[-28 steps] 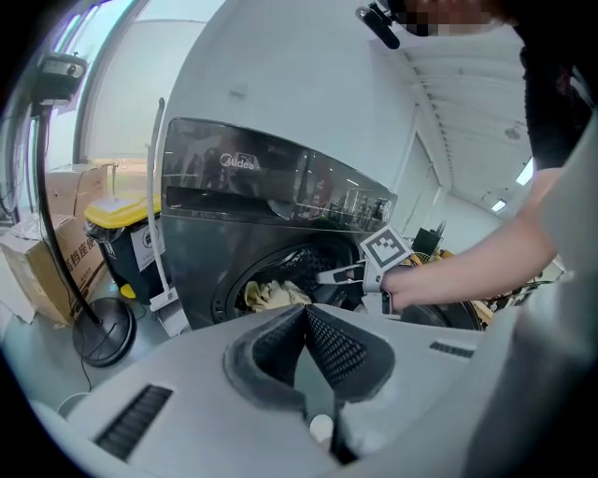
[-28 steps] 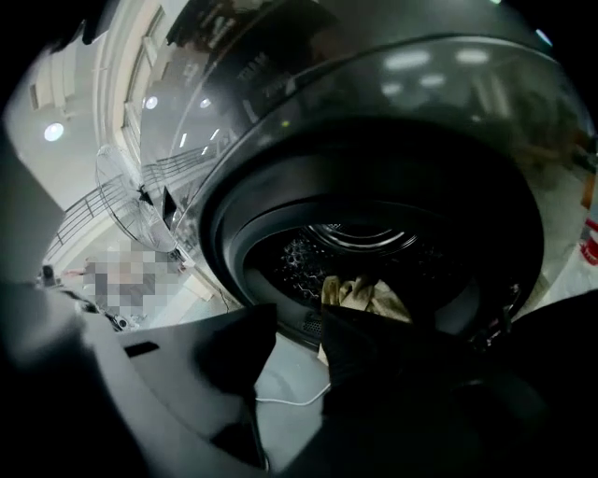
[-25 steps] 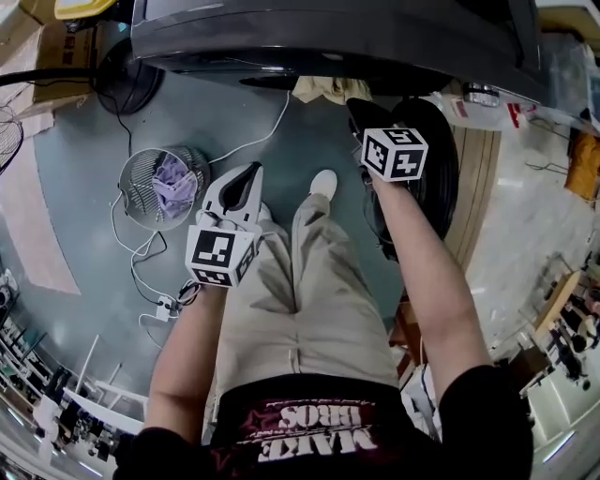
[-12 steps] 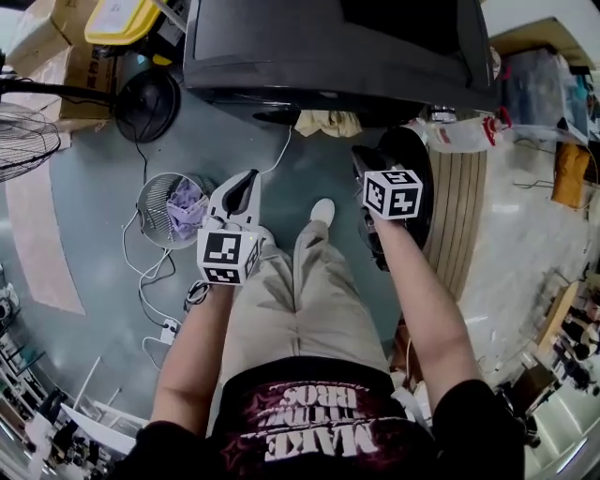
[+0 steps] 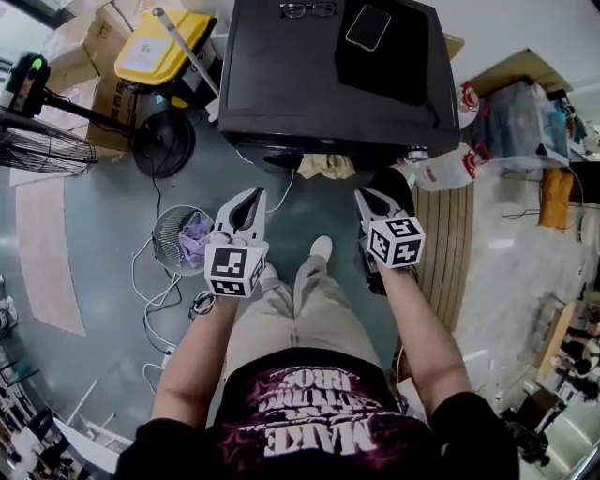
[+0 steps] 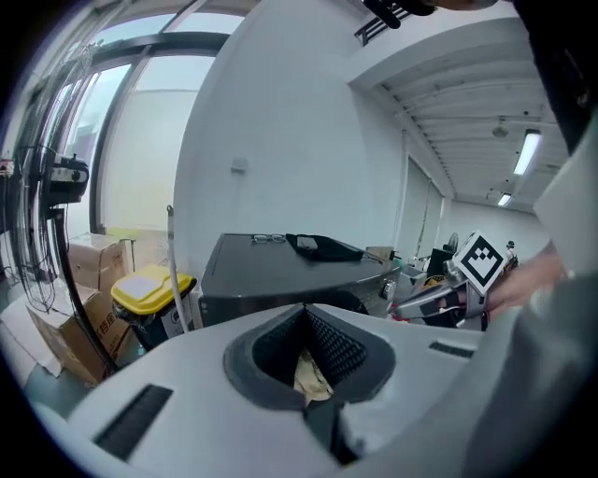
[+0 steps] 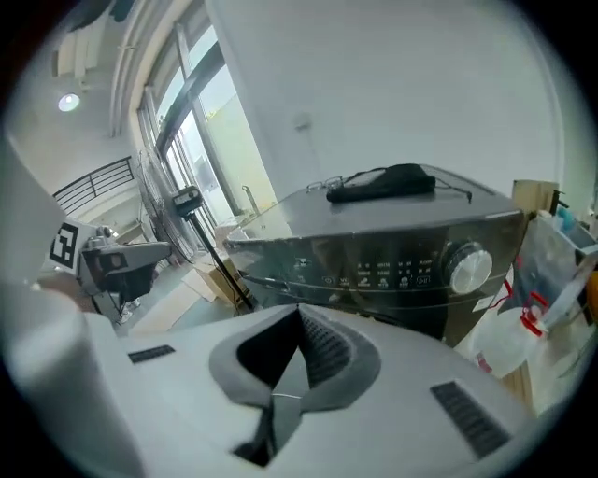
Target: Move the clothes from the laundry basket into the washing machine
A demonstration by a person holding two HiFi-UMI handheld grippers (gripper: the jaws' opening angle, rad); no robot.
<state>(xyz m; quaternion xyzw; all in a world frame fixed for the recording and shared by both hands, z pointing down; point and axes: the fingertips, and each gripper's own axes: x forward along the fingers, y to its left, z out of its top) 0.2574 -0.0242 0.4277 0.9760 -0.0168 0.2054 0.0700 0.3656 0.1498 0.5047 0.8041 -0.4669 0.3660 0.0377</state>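
The black washing machine [image 5: 309,84] stands ahead of me, also seen in the left gripper view [image 6: 271,271] and the right gripper view [image 7: 392,252]. A beige cloth [image 5: 323,166] hangs at its drum opening and shows past the left jaws [image 6: 311,373]. The round wire laundry basket [image 5: 167,246] sits on the floor to the left with a purple garment [image 5: 195,234] inside. My left gripper [image 5: 251,195] is raised in the air beside the basket, shut and empty. My right gripper [image 5: 362,194] is raised over the open dark washer door [image 5: 417,211], shut and empty.
A phone [image 5: 367,26] and glasses [image 5: 309,9] lie on the washer's top. A yellow-lidded bin [image 5: 155,47], cardboard boxes and a standing fan [image 5: 37,141] are at the left. A white jug [image 5: 441,169] and wooden mat [image 5: 455,244] are at the right. Cables [image 5: 155,286] trail on the floor.
Both grippers have risen, still shut and empty. My head has lifted too, so the washer's top has come into view and the basket looks smaller.
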